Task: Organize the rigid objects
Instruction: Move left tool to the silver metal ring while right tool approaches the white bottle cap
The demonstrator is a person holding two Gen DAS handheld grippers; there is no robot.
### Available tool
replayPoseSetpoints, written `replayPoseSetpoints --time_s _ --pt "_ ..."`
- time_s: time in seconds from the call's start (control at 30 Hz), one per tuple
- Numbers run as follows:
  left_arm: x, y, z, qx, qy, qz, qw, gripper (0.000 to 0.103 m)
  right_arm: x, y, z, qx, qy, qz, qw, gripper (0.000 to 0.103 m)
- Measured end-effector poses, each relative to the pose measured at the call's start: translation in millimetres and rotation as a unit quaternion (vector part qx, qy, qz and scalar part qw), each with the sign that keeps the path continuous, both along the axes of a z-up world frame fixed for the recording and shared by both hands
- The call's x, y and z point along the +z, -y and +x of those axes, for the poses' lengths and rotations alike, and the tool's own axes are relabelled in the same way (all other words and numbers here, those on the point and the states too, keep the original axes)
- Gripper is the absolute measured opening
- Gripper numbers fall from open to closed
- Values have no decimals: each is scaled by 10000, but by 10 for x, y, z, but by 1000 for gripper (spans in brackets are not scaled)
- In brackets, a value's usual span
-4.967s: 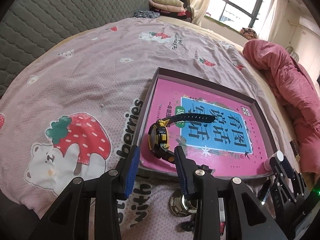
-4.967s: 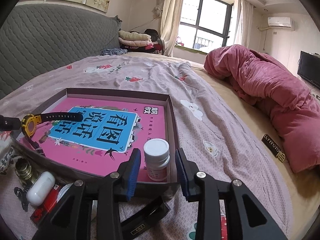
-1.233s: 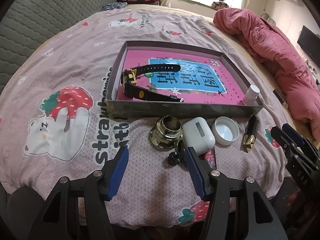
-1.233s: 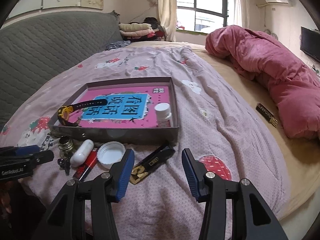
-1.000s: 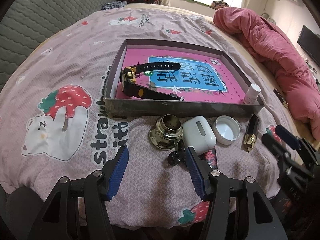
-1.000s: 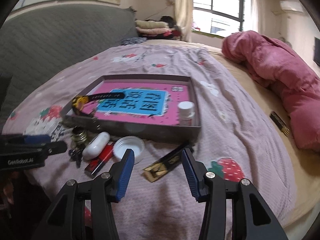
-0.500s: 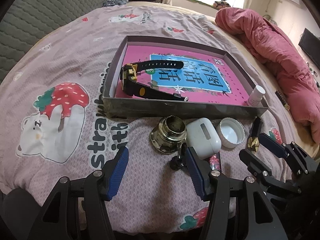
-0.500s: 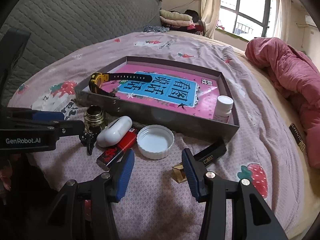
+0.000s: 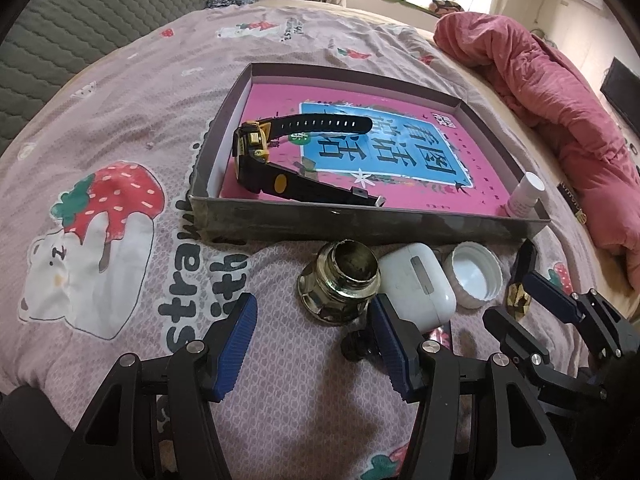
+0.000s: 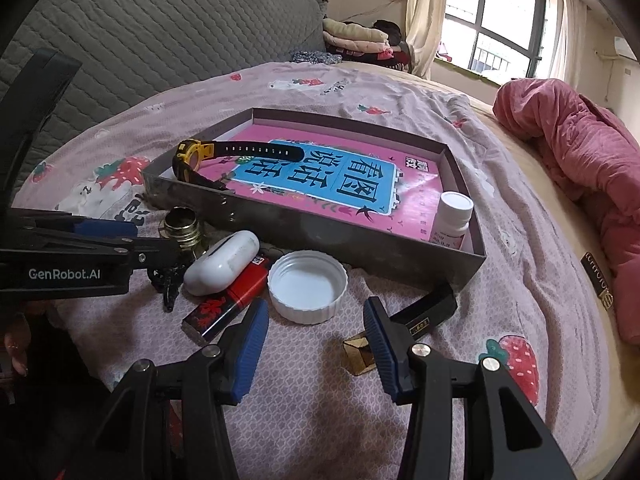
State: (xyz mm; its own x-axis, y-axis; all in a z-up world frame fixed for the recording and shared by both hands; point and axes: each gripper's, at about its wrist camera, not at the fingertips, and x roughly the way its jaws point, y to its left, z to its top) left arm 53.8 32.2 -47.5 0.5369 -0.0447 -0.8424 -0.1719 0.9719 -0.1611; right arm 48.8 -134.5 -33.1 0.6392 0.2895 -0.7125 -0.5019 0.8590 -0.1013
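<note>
A shallow dark box [image 9: 360,222] [image 10: 320,236] on the bed holds a pink book, a yellow-black watch [image 9: 256,152] [image 10: 192,160] and a small white pill bottle [image 9: 526,200] [image 10: 452,220]. In front of it lie a brass fitting [image 9: 344,280] [image 10: 182,228], a white earbud case [image 9: 416,284] [image 10: 224,260], a white lid [image 9: 476,272] [image 10: 306,284], a red lighter [image 10: 232,300], a black-gold bar [image 10: 408,320] and a small black piece [image 9: 356,346]. My left gripper [image 9: 314,340] is open just short of the brass fitting. My right gripper [image 10: 316,344] is open just short of the lid.
A crumpled pink quilt [image 10: 580,152] lies on the right of the bed. A grey padded headboard [image 10: 140,40] stands at the back left. A small black-gold tag [image 10: 596,276] lies by the quilt. The bedsheet [image 9: 120,200] left of the box shows strawberry prints.
Both grippers have moved in closer to the loose objects in front of the box. Five seconds ago they were at the box, by the watch and the bottle.
</note>
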Motion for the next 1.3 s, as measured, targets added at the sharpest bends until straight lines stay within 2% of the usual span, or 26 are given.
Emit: replayPoseSetpoints --time_s 1.3 --pt "-144 10 214 -65 118 -12 9999 60 -244 -167 252 204 -87 -31 9997 50"
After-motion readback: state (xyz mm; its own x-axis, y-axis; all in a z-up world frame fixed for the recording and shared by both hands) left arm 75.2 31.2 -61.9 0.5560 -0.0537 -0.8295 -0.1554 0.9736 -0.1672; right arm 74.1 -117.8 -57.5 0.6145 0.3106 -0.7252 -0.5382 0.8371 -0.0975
